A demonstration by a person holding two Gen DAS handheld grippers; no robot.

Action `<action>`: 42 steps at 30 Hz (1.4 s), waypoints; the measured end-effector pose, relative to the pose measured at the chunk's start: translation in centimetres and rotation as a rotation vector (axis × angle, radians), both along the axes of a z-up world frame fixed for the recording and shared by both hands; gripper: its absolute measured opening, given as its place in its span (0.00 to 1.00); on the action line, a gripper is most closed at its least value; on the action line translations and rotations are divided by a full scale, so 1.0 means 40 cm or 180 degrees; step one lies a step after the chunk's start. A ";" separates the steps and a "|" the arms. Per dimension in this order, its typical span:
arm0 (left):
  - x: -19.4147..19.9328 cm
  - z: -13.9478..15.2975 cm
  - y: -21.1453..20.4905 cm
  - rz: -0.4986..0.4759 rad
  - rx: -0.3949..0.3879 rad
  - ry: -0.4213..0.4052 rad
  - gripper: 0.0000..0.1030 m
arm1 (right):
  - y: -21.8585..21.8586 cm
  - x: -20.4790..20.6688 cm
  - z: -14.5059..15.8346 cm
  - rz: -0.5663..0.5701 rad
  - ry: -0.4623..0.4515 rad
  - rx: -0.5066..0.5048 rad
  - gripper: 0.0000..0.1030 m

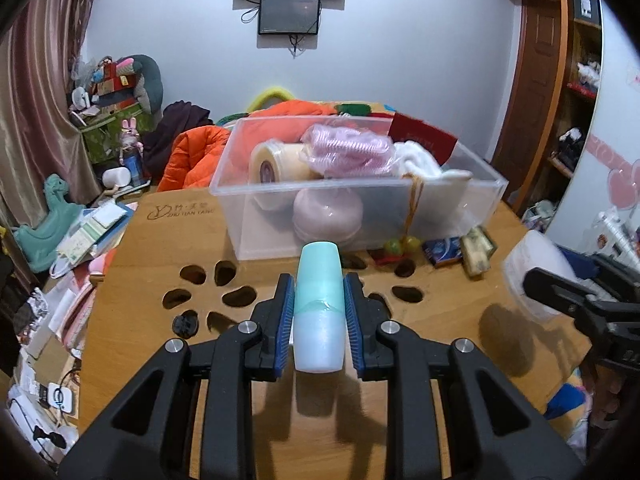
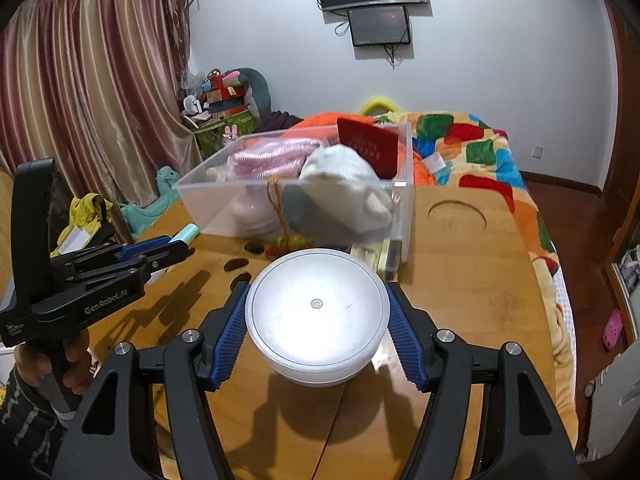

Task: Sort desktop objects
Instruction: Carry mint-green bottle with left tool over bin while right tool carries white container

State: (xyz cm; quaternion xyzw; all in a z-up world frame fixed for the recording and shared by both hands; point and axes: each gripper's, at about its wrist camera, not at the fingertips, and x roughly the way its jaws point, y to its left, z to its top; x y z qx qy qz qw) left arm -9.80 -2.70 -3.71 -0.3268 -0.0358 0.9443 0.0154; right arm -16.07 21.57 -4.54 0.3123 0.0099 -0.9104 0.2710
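My left gripper [image 1: 319, 292] is shut on a mint-green and white bottle [image 1: 319, 304], held above the wooden table [image 1: 132, 312]; it also shows in the right wrist view [image 2: 176, 246] with the bottle [image 2: 185, 235]. My right gripper [image 2: 318, 308] is shut on a round white lidded jar [image 2: 317, 316], held above the table; it shows blurred in the left wrist view [image 1: 536, 264]. A clear plastic bin [image 1: 356, 184] stands ahead, holding a tape roll [image 1: 276, 166], pink combs [image 1: 348, 150], white cloth [image 1: 420, 162] and a red card [image 1: 424, 138].
In front of the bin lie green beads on a cord [image 1: 402, 245], a blue packet [image 1: 444, 251] and a small box [image 1: 476, 250]. The table has leaf-shaped cutouts [image 1: 224, 276]. Papers and toys clutter the left [image 1: 80, 236]. A bright blanket [image 2: 480, 160] lies right.
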 end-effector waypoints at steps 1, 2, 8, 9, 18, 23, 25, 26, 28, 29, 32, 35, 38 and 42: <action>0.000 0.009 -0.002 -0.0014 0.0037 0.0022 0.24 | 0.000 -0.003 0.003 0.0001 0.0005 -0.0005 0.60; 0.000 0.015 -0.002 -0.0008 0.0042 0.0040 0.24 | 0.001 -0.008 0.008 0.0008 0.0015 -0.0003 0.60; -0.012 0.063 -0.005 -0.0024 0.0085 0.0155 0.24 | 0.002 -0.037 0.037 0.0034 0.0099 0.0005 0.60; -0.014 0.070 -0.003 -0.0024 0.0074 0.0178 0.24 | 0.002 -0.044 0.042 0.0039 0.0106 0.0007 0.60; -0.052 0.123 -0.016 0.0018 0.0069 0.0295 0.24 | -0.012 -0.091 0.093 0.0093 0.0230 0.0021 0.60; -0.083 0.133 -0.038 0.0061 0.0129 0.0323 0.24 | -0.022 -0.125 0.117 0.0108 0.0308 0.0012 0.60; -0.098 0.134 -0.046 0.0079 0.0117 0.0329 0.24 | -0.024 -0.143 0.122 0.0076 0.0320 -0.0026 0.60; -0.104 0.133 -0.048 0.0086 0.0113 0.0326 0.24 | -0.023 -0.148 0.123 0.0071 0.0307 -0.0047 0.60; -0.120 0.133 -0.054 0.0089 0.0119 0.0328 0.24 | -0.025 -0.171 0.124 0.0072 0.0273 -0.0099 0.60; -0.128 0.133 -0.057 0.0090 0.0113 0.0335 0.24 | -0.028 -0.180 0.125 0.0075 0.0270 -0.0099 0.60; -0.145 0.132 -0.064 0.0111 0.0108 0.0364 0.24 | -0.036 -0.205 0.127 0.0057 0.0288 -0.0088 0.60; -0.169 0.127 -0.074 0.0128 0.0146 0.0359 0.24 | -0.045 -0.237 0.126 0.0052 0.0267 -0.0101 0.60; -0.195 0.117 -0.081 0.0141 0.0154 0.0335 0.24 | -0.058 -0.269 0.119 0.0049 0.0252 -0.0071 0.60; -0.220 0.105 -0.083 0.0099 0.0163 0.0290 0.24 | -0.073 -0.303 0.107 0.0050 0.0216 -0.0017 0.60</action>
